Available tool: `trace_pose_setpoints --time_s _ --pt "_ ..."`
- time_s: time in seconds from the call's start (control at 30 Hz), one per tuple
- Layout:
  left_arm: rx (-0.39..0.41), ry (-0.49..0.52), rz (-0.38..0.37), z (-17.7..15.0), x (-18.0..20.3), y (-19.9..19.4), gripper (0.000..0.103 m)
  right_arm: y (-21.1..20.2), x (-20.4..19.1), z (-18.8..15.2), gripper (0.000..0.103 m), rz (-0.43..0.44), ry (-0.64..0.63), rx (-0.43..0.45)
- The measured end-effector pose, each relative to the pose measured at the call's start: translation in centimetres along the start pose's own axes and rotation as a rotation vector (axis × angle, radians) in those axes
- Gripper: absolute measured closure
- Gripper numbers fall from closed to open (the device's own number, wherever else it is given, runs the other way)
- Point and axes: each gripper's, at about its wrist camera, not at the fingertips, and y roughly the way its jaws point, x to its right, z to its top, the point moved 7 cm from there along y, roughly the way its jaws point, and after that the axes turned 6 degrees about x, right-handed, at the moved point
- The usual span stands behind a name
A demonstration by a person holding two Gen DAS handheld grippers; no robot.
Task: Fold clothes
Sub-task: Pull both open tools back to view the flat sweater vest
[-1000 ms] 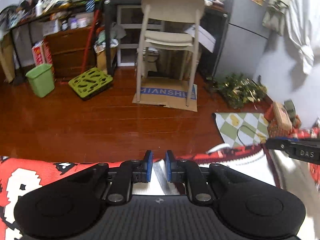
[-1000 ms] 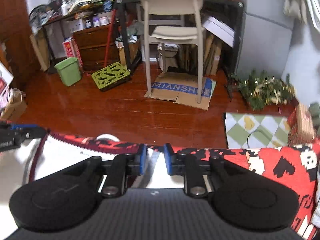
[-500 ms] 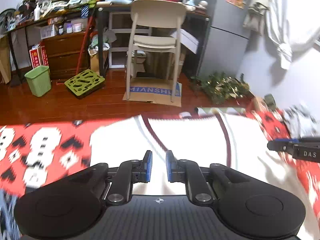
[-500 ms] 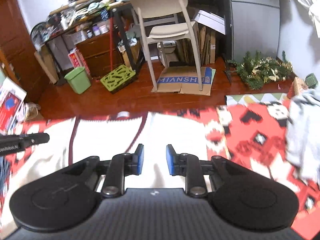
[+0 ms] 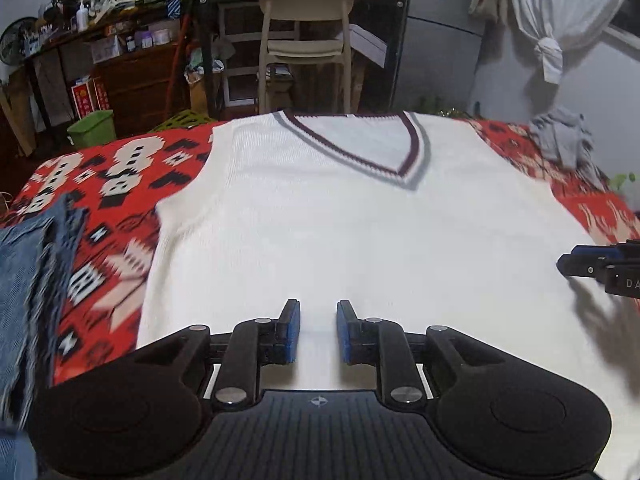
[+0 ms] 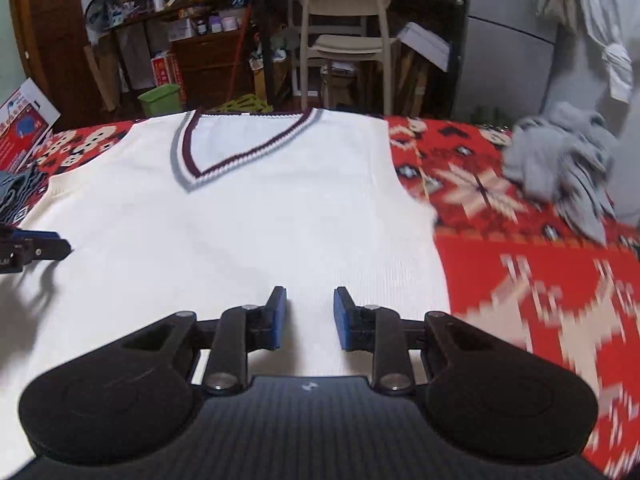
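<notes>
The white knit vest (image 5: 340,232) is lying flat on the red patterned blanket (image 5: 120,168), neckline at 12 o'clock. Soft and limp, it's best pinched at hem corners. Both the left hand-held gripper (image 5: 318,330) and right hand-held gripper (image 6: 308,318) are hovering narrowly parted, holding nothing.

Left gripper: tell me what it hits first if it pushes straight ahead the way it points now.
Most likely the white vest. The left gripper is open, its fingers aimed along the cloth towards the V-neck collar. Its height above the vest is unclear; if it clears it, the beige chair stands beyond.
</notes>
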Motion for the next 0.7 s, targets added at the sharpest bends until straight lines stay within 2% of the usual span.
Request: trace_pose_setpoints --time_s 0.2,0.43,0.53,0.7 --pt "-0.003 0.022 0.014 -3.9 0.7 -3.6 0.074 -3.8 -0.2 -3.3 0.071 -0.019 0.014 0.003" --pt "-0.023 -0.001 0.018 -6.1 1.1 -6.4 0.069 -7.8 -0.5 -6.2 0.068 -0.028 0.047 -0.014" --pt "-0.053 -0.029 0.004 -6.5 1.2 -7.1 0.062 -9.0 -0.6 -7.0 0.062 -0.029 0.053 -0.024" --pt "-0.101 -0.012 0.004 -7.5 2.0 -7.9 0.052 -10.6 -1.4 -8.3 0.05 -0.03 0.029 -0.047"
